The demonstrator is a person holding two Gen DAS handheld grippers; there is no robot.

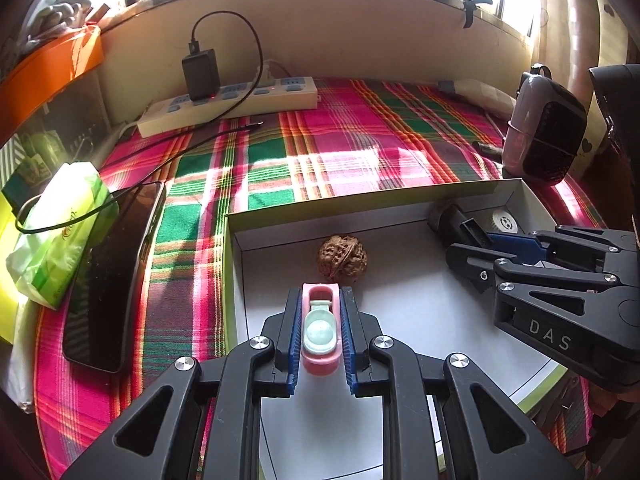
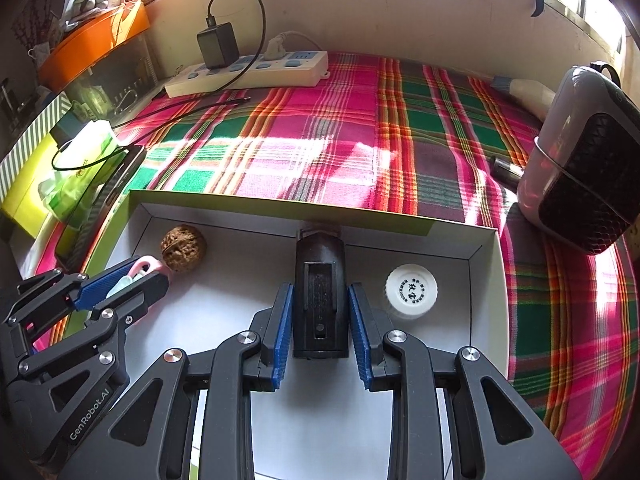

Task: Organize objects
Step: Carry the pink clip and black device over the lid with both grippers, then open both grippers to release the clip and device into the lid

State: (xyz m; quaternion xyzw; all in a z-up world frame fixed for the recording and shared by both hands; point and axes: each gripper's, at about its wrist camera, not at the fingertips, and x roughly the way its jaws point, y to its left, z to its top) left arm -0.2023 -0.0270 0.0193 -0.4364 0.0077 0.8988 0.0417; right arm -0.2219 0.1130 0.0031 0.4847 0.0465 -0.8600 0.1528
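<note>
Gripping pink clip [image 1: 321, 330], left claw [image 1: 321, 300]; right claw [image 2: 320, 300] clamps black block [image 2: 320, 300] over box [image 2: 486, 264].

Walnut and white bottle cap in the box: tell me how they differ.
The walnut is brown, round and wrinkled; the white bottle cap is smooth with a ribbed edge and print on top. The walnut lies near the box's left corner, the cap toward its right. Neither is held by a gripper.

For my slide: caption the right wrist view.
Right gripper clamps a black block in the white box beside a bottle cap.
</note>
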